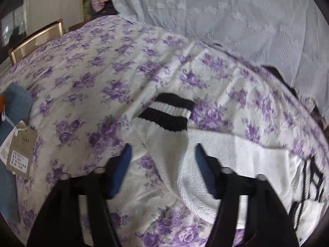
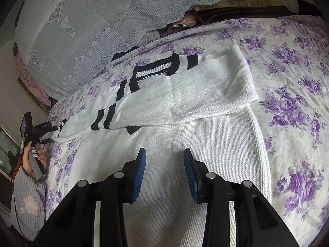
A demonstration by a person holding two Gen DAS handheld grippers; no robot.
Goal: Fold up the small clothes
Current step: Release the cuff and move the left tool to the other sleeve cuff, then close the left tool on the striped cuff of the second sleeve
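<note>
A white knit sweater (image 2: 205,154) with black stripes lies flat on the purple-flowered bedspread (image 2: 292,65). One sleeve (image 2: 185,94) is folded across its chest. In the left wrist view the other sleeve, with its black-and-white cuff (image 1: 168,111), runs up between the fingers of my left gripper (image 1: 162,150). The jaws stand apart and the pads do not press on the knit. A hand holds that gripper (image 2: 51,133) at the sweater's left side. My right gripper (image 2: 164,156) hovers open over the lower body of the sweater, with nothing between its blue pads (image 2: 141,164).
A blue garment (image 1: 12,107) with a brown paper tag (image 1: 20,146) lies at the left of the bed. Lace-covered pillows (image 2: 82,30) are piled along the head of the bed. A wooden frame (image 1: 35,39) stands beyond the bed's far left edge.
</note>
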